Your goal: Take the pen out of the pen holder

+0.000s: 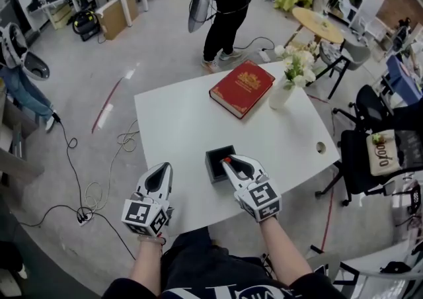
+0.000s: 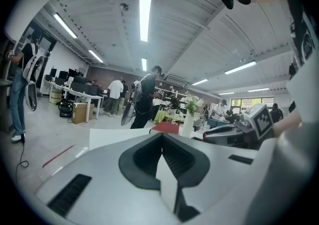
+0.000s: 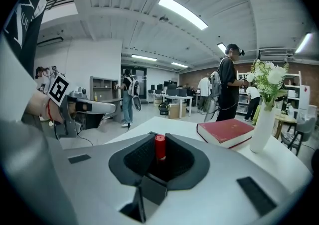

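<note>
**At the worktop's near edge: red pen gripped in the right jaws, over the pen holder**

Head view, lower centre. White worktop (image 1: 178,126) with both grippers at the edge nearest the person.

- Right gripper (image 1: 229,161): the tips sit over the right side of the black square pen holder (image 1: 215,163). In its own view the jaws are closed narrowly on a red pen (image 3: 159,147). The pen stands upright between the pads with its red top just clear of the jaw tips. The pen's lower part is hidden behind the jaws, so I cannot tell whether its end is still inside the holder.
- Left gripper (image 1: 160,170): lower left of the frame, over the worktop edge, well apart from the holder. In its own view the jaws are together along a thin seam with nothing between them.
- Pen holder: rests flat on the worktop, between the two grippers but much closer to the right one.

Upper part of the worktop:
- A red hardback book (image 1: 242,88) with a gold emblem lies flat.
- A white vase (image 1: 280,94) of pale flowers (image 1: 297,59) stands just to the book's right.
- A small round hole (image 1: 320,147) sits near the worktop's right edge.

Surroundings: a person (image 1: 228,6) in dark clothes stands beyond the far edge of the worktop. Loose cables (image 1: 99,192) trail on the grey floor at left. A black chair (image 1: 370,159) is at the right of the frame.
</note>
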A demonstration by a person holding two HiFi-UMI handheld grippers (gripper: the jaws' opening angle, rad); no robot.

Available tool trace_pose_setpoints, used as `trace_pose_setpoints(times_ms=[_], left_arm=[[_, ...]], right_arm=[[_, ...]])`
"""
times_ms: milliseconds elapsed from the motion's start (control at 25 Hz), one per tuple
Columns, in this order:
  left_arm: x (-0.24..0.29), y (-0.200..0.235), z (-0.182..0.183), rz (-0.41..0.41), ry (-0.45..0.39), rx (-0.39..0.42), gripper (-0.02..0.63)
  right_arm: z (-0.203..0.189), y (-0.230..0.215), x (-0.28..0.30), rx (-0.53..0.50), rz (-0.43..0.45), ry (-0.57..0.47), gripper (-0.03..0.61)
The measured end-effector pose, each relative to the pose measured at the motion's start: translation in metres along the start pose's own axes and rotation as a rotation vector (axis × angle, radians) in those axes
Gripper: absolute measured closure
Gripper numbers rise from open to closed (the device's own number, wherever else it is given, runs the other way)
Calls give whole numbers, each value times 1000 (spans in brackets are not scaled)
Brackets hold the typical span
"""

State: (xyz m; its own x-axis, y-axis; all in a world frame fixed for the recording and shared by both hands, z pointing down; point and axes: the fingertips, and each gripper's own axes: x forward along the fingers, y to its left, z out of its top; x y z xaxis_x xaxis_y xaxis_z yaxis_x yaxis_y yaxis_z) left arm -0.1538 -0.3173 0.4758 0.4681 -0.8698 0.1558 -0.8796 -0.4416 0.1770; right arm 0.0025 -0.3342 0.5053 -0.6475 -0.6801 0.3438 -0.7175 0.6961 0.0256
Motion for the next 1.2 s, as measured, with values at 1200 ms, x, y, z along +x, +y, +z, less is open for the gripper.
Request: trace_pose_setpoints(times_ms=[1200], left_arm=[[-56,-35,14,33,-69,31,609]], right_arm=[[72,-11,-81,70,-49,-274,511]])
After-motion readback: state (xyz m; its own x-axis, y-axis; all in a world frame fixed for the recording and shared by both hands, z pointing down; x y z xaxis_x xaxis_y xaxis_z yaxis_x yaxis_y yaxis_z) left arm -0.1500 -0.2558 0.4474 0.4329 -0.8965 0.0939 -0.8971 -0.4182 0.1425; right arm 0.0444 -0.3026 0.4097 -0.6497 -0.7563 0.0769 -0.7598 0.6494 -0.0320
